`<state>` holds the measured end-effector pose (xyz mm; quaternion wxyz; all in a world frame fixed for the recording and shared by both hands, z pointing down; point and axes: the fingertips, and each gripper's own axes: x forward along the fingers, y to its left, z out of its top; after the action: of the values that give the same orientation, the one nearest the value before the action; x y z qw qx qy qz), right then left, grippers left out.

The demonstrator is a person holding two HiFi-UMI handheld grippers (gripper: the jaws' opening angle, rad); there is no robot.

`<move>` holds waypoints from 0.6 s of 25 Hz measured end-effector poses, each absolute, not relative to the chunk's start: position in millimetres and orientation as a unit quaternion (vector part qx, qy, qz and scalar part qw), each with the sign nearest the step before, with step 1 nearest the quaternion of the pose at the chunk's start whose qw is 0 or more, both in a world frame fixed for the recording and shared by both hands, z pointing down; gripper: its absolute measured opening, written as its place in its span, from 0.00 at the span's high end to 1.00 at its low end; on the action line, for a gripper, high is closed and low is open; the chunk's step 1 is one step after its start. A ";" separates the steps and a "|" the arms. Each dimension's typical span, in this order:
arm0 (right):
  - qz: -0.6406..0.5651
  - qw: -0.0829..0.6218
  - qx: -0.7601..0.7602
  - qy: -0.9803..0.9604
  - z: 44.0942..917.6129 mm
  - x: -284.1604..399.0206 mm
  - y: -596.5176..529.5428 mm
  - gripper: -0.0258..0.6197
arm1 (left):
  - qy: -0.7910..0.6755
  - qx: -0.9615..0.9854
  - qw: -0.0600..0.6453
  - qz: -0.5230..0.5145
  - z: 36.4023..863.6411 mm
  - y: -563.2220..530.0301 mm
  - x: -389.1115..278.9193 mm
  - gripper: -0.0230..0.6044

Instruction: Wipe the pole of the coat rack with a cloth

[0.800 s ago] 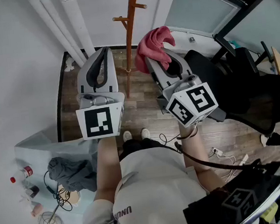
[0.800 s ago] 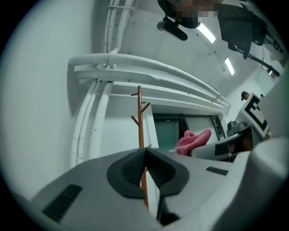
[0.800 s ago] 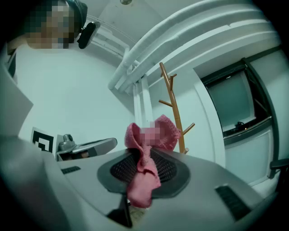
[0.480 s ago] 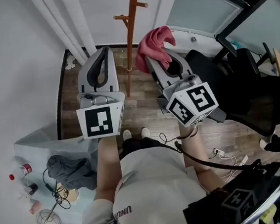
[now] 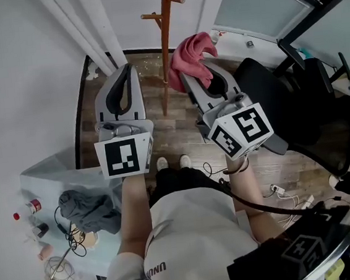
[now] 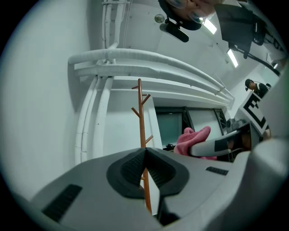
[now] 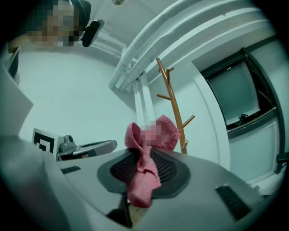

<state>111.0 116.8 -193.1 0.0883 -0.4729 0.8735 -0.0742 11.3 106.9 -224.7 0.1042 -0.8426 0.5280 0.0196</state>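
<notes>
Left gripper (image 6: 145,151): we find the jaws closed, the dark pads meeting at the tips with nothing between them. In its own view the pole of the coat rack (image 6: 142,122) stands beyond the tips and apart from them.

Right gripper (image 7: 143,162): the jaws are clamped on a pink cloth (image 7: 143,178). One fold hangs down over the pads and the rest bunches up above the tips.

From the head view, both grippers are held forward side by side, and the pole rises between them. The cloth sits just to the right of the pole, about halfway up the visible length. We cannot tell whether cloth and pole touch. The pole is orange-brown wood with short pegs near the top, and its foot rests on the wooden floor (image 5: 180,132).

Surroundings: white pipes (image 5: 98,26) run along the wall to the left of the rack. A black chair (image 5: 284,112) stands to the person's right. A grey garment (image 5: 86,211) lies on a pale surface at lower left.
</notes>
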 end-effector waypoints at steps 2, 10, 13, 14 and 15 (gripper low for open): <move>-0.074 0.080 -0.467 0.877 -186.2 112.8 115.8 0.82 | 0.528 -0.844 0.094 0.007 -212.4 106.8 15.3 0.95; -0.083 0.073 -0.448 0.887 -158.2 126.5 107.9 0.82 | 0.529 -0.842 0.097 -0.035 -174.5 104.5 27.0 0.95; -0.088 0.075 -0.440 0.891 -152.2 125.1 96.8 0.82 | 0.543 -0.834 0.089 -0.033 -169.6 95.1 18.1 0.95; -0.088 0.075 -0.436 0.892 -149.9 123.4 93.5 0.82 | 0.545 -0.834 0.087 -0.031 -167.9 91.6 15.5 0.95; -0.088 0.072 -0.432 0.895 -147.4 121.7 90.5 0.82 | 0.545 -0.834 0.084 -0.028 -165.4 87.8 13.8 0.95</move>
<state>121.7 90.5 -147.4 0.0724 -0.4320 0.8946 -0.0879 13.8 87.8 -165.4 0.0836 -0.8337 0.5451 -0.0284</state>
